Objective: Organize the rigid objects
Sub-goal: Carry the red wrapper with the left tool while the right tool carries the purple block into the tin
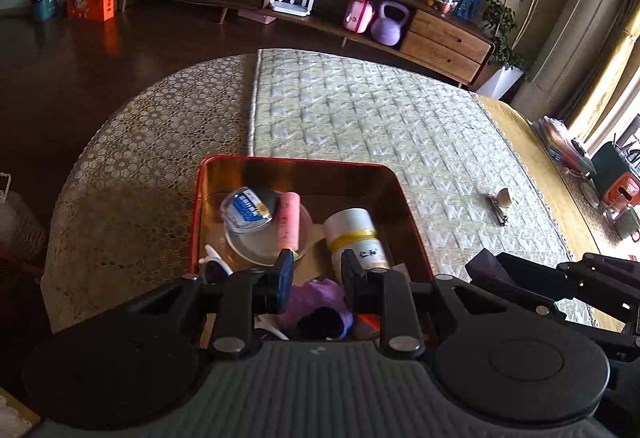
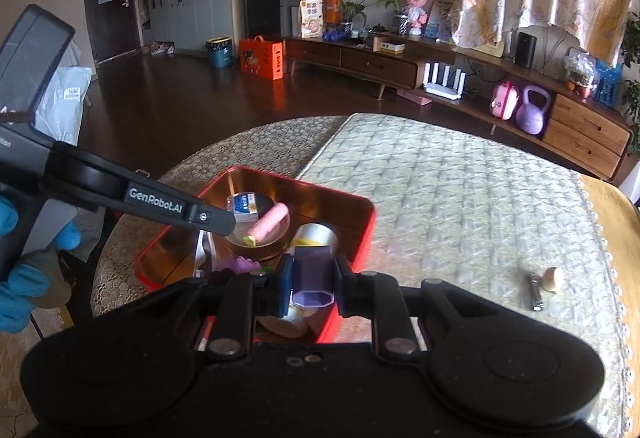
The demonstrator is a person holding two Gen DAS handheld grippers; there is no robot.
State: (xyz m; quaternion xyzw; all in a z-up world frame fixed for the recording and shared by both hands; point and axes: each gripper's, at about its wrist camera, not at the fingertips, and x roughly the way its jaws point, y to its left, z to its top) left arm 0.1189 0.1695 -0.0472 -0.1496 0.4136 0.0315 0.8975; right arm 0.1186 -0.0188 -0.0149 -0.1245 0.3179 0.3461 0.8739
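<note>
A red tin tray [image 1: 298, 163] with a gold inside stands on the table. It holds a clear packet with a blue label [image 1: 248, 212], a pink tube [image 1: 289, 220] across a shallow bowl [image 1: 250, 250], a white jar with a yellow band [image 1: 354, 234], a white spoon and a purple lump [image 1: 316, 300]. My left gripper [image 1: 318, 263] hovers over the tray's near end, open, with nothing between its fingers. My right gripper [image 2: 312, 272] is shut on a purple hexagonal box [image 2: 312, 290] just over the tray's near right corner. The left gripper's fingertip [image 2: 224, 225] reaches over the bowl.
A nail clipper [image 2: 535, 292] and a small round wooden piece [image 2: 554, 278] lie on the quilted mat [image 2: 460, 198] to the right of the tray. The lace-covered table [image 1: 140, 158] rounds off at the left. A blue-gloved hand [image 2: 16, 298] holds the left gripper. A low wooden cabinet stands beyond.
</note>
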